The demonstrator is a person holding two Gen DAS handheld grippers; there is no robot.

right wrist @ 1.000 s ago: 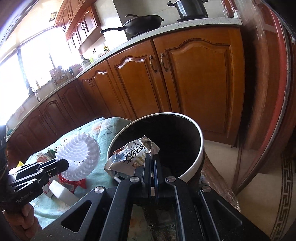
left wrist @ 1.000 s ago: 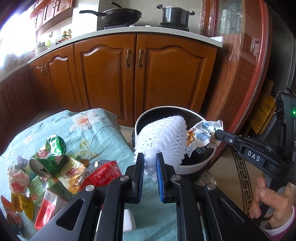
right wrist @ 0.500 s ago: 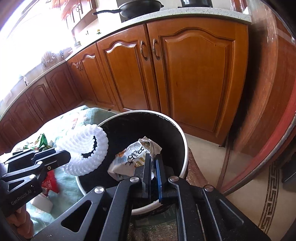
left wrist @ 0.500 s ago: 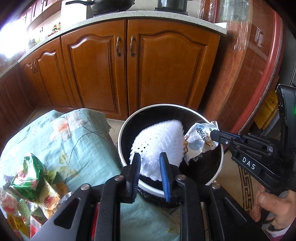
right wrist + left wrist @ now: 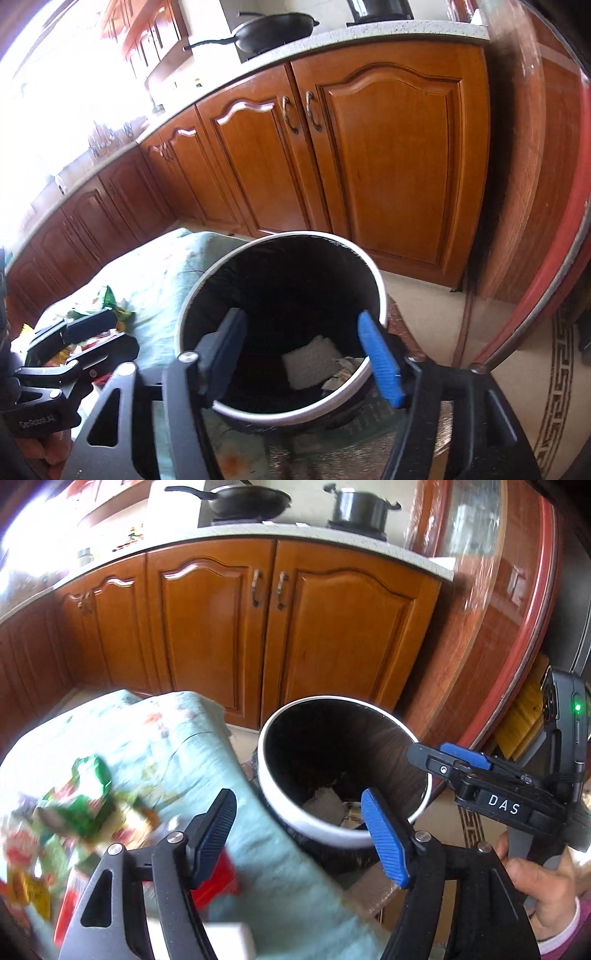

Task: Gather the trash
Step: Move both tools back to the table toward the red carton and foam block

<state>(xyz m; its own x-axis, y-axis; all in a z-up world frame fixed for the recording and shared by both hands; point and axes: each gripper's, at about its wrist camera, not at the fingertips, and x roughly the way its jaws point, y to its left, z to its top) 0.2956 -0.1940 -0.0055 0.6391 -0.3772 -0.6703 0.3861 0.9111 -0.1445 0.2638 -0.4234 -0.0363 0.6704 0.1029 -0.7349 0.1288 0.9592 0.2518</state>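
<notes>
The bin (image 5: 373,280) stands just beside the cloth-covered table's (image 5: 177,746) right edge, before the cabinets (image 5: 332,635). Foam netting (image 5: 312,360) lies in it; wrappers (image 5: 74,812) crowd the table's left edge.

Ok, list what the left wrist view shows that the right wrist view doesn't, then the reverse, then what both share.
Left wrist only: the pot whole on the stove, a red packet near the camera, and the hand holding the right gripper.

Right wrist only: the bright window and the patterned floor border.

Both: the bin with white foam at its bottom, the pan, the wooden cabinets, the teal cloth with green wrappers, and both grippers open, jaws just opened, nothing between the fingers.
</notes>
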